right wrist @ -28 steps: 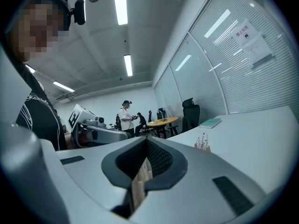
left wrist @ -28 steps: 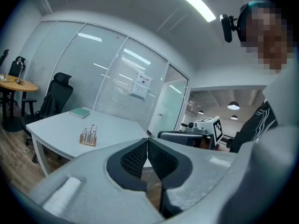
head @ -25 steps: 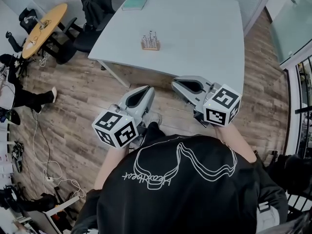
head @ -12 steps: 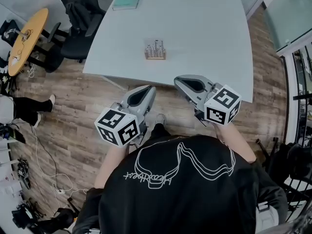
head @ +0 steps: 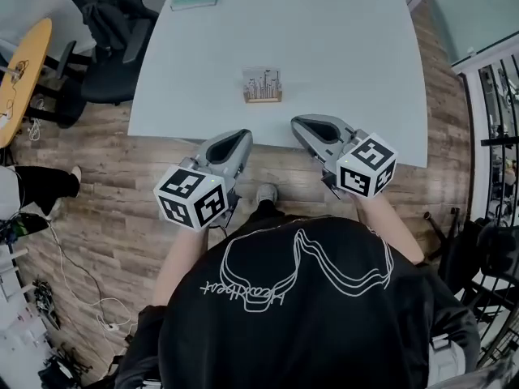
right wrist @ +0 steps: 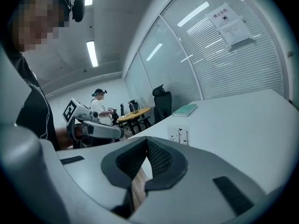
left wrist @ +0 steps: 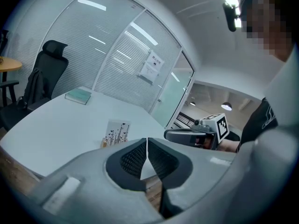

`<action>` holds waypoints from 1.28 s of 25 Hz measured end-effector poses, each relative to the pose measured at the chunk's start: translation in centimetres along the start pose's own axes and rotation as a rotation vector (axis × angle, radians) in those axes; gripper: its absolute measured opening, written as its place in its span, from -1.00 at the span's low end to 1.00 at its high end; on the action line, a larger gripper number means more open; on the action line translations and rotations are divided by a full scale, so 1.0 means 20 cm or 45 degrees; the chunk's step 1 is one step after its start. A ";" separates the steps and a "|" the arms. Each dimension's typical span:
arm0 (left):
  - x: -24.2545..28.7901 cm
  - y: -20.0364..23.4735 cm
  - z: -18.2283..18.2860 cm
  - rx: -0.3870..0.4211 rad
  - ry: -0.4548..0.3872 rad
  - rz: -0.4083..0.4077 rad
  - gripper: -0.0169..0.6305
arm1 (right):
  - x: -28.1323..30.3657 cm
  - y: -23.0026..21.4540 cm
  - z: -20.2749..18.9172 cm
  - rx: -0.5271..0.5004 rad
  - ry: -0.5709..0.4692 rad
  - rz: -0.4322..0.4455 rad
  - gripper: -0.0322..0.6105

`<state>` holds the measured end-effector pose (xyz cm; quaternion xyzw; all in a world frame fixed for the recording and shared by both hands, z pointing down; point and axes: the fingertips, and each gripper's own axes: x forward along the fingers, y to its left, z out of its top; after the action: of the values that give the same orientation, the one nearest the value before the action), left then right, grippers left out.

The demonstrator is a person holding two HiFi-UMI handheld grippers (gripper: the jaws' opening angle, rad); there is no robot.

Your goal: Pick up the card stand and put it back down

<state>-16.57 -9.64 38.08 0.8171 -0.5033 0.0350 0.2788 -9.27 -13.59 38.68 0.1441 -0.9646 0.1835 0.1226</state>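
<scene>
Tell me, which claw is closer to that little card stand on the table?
Neither clearly. The left claw and right claw hang shut at the near edge of the table, with the card stand ahead between them, about equally far from both.

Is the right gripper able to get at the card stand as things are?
Probably yes. The card stand stands alone on the table near its edge, nothing between it and the right gripper. Its jaws are shut and must open first.

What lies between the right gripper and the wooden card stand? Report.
Only bare pale-grey table top separates the right gripper from the small wooden card stand, seen in the head view.
</scene>
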 end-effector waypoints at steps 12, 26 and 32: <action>0.28 0.41 -0.09 0.051 0.140 0.049 -0.89 | 0.22 -0.30 -0.22 -0.046 0.164 -0.161 -0.68; 0.54 0.67 -0.23 0.105 0.284 0.070 -0.68 | 0.45 -0.64 -0.41 0.008 0.263 -0.336 -0.47; 0.62 0.73 -0.28 0.104 0.312 0.097 -0.66 | 0.51 -0.68 -0.47 0.027 0.288 -0.347 -0.44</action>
<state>-21.52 -21.68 53.15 0.7975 -0.4944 0.1657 0.3034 -12.64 -24.44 54.39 0.2531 -0.9143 0.1903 0.2524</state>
